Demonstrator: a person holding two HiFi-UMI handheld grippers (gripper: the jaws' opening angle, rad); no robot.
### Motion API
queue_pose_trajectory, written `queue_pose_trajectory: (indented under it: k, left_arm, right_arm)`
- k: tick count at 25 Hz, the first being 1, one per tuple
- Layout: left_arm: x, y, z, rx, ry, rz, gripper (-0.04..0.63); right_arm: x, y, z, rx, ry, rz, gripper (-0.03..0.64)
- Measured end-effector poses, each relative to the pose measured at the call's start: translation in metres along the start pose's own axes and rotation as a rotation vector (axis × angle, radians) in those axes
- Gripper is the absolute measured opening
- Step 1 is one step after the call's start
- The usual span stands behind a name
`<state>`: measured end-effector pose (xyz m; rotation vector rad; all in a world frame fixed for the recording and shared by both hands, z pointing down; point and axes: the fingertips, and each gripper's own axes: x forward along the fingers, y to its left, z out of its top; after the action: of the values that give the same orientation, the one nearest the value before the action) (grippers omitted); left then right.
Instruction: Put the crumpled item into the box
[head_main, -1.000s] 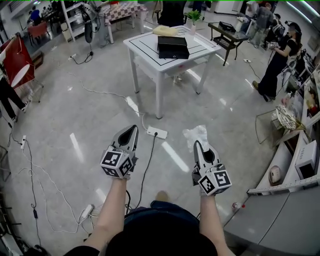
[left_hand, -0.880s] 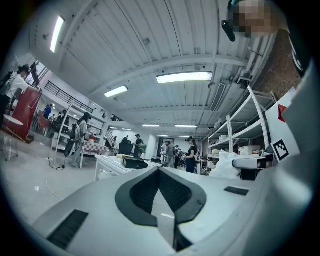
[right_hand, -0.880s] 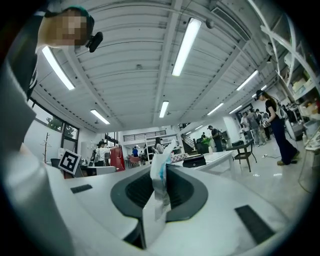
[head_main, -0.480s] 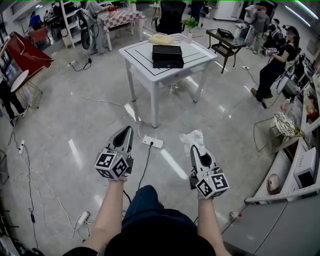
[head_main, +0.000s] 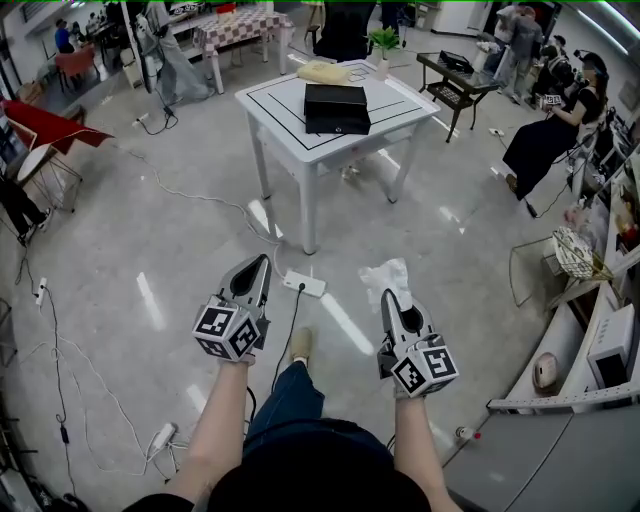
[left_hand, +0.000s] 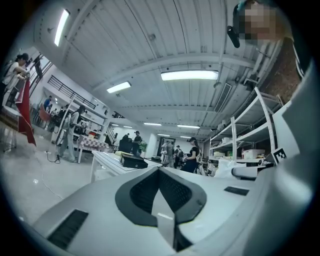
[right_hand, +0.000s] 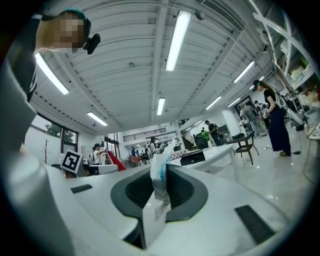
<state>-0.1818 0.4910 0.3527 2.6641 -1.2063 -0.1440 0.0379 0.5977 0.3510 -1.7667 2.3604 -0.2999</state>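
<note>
A crumpled white tissue (head_main: 386, 277) sticks out of my right gripper (head_main: 390, 296), whose jaws are shut on it; in the right gripper view the crumpled tissue (right_hand: 160, 177) stands pinched between the pads. My left gripper (head_main: 262, 262) is shut and holds nothing, level with the right one above the floor. The black box (head_main: 336, 107) lies on a white square table (head_main: 288, 122) straight ahead and well beyond both grippers; the black box (left_hand: 134, 161) also shows far off in the left gripper view and as a small dark block (right_hand: 193, 158) in the right gripper view.
A white power strip (head_main: 303, 285) with cables lies on the floor between me and the table. A yellowish bag (head_main: 326, 72) sits behind the box. Seated and standing people (head_main: 545, 140) are at the right, shelving (head_main: 590, 360) along the near right, a red item (head_main: 45, 112) at the left.
The table and box have drawn slightly nearer in the head view as I walk forward. Both grippers keep their pose, the tissue still pinched in the right one.
</note>
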Motion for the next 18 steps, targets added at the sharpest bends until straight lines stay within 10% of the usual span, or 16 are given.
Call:
queue_pose_trajectory:
  k: [18]
  left_arm:
    - [0.116,0.037,0.008,0.016,0.037,-0.043,0.002]
  right_arm:
    - [0.105,-0.056,0.021,0.026,0.012,0.009,0.049]
